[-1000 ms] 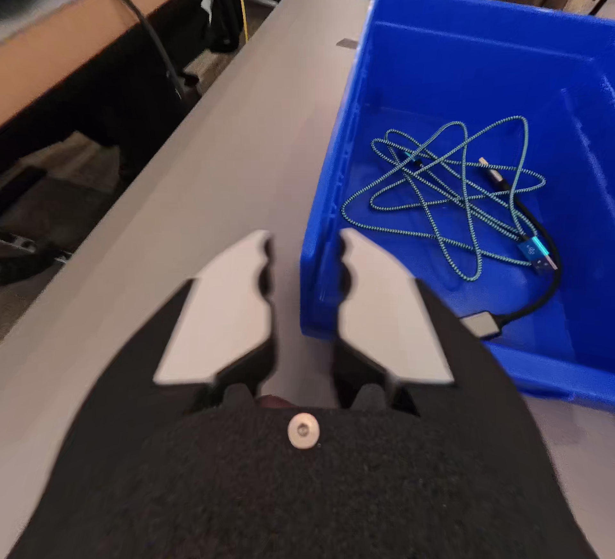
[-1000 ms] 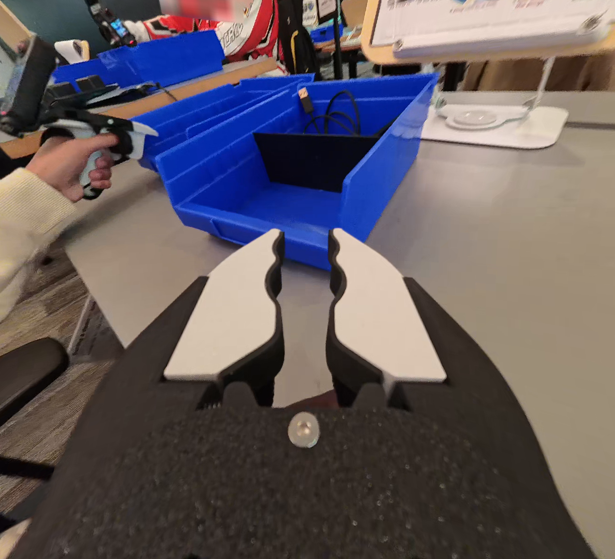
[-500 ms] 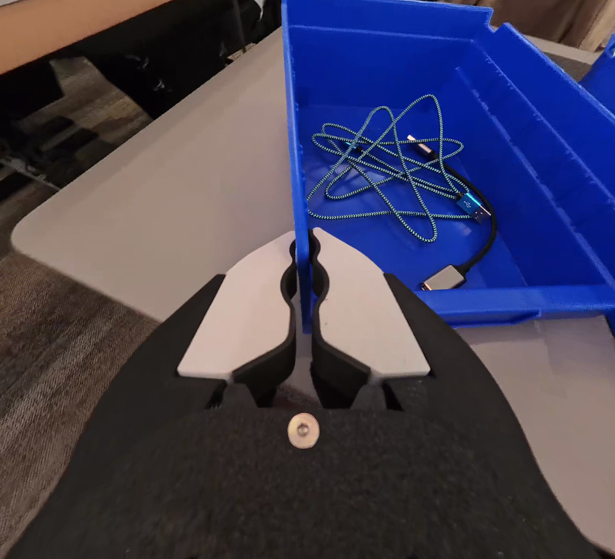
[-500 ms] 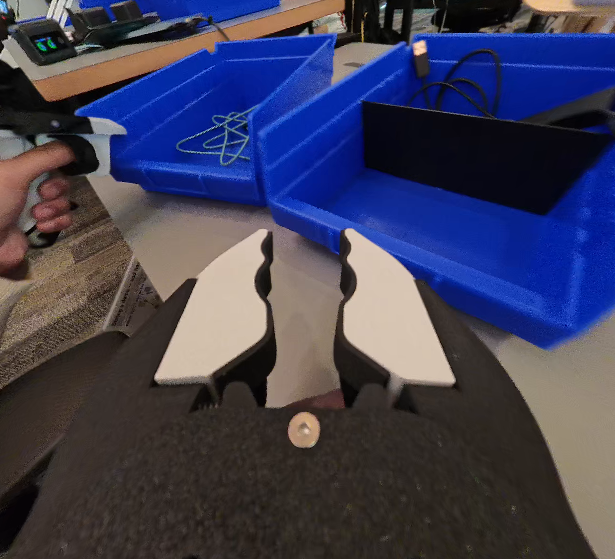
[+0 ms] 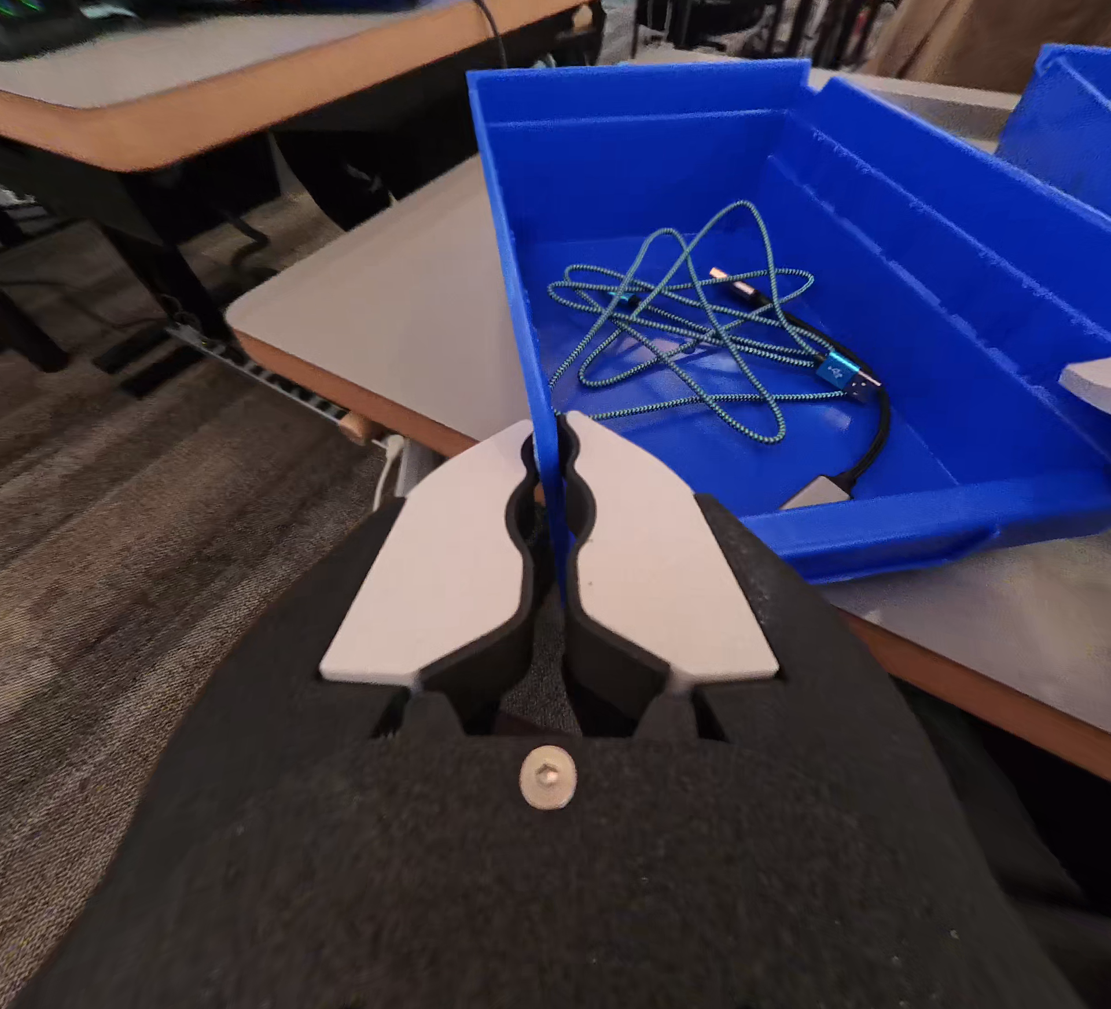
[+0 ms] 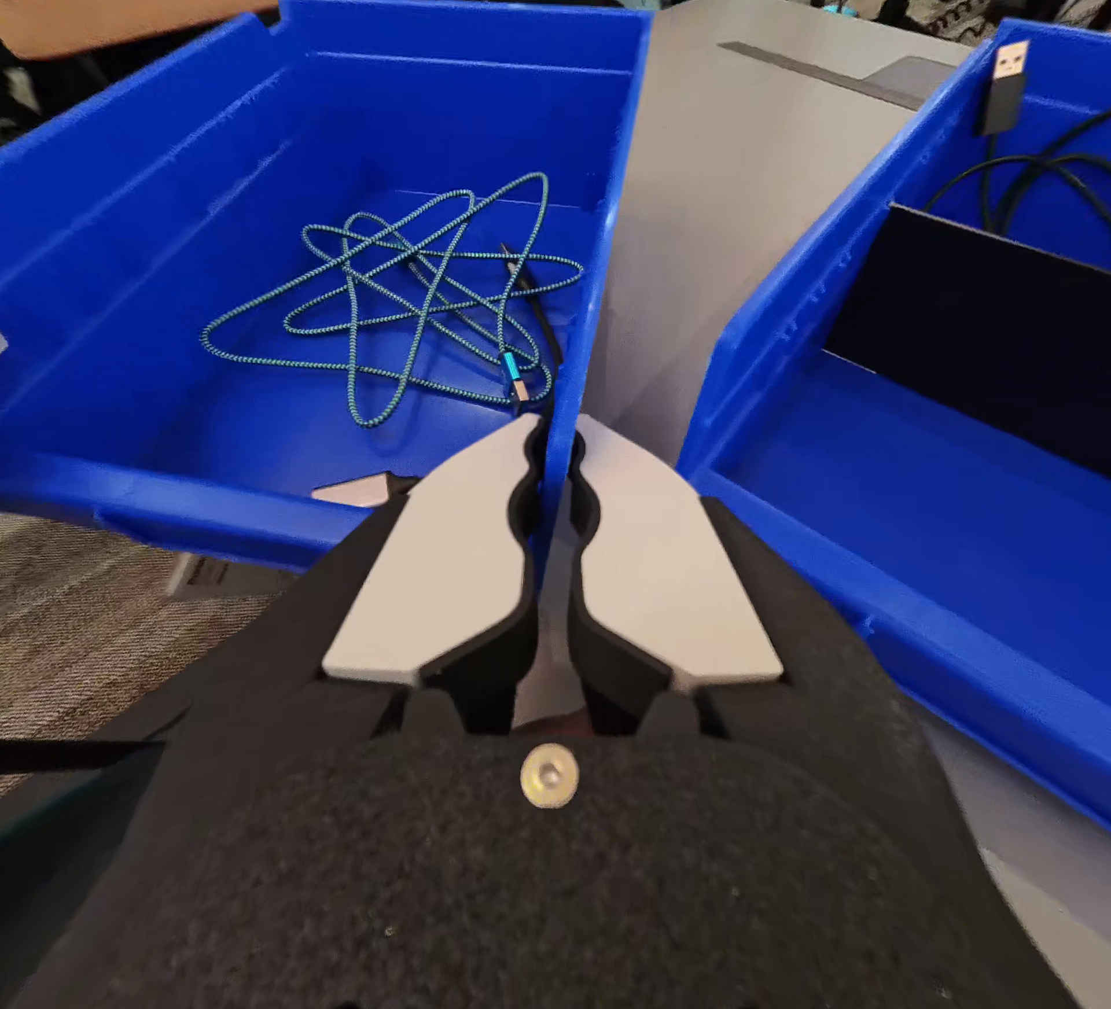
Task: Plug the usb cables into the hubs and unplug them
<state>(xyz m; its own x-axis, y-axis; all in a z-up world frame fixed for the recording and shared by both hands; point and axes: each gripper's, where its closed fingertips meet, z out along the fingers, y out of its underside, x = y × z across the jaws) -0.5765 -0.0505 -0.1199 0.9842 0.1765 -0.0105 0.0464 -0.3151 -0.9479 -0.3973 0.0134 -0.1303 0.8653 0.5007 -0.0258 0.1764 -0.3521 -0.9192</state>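
the second blue bin (image 6: pixel 902 529) runs off the right edge. the silver hub (image 6: pixel 355 490) is half hidden behind a bin lip (image 6: pixel 180 511). the far desk (image 5: pixel 240 54) is blurred.

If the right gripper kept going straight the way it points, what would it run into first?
The right gripper is already clamped on the side wall of the blue bin holding the braided cable. Going on, it would slide along that wall, probably to the bin's far corner.

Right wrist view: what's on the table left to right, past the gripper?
Blue bin holding the teal braided cable → that bin's right wall, clamped near its front by the right gripper → bare grey table strip → second blue bin with a black divider and a black USB plug.
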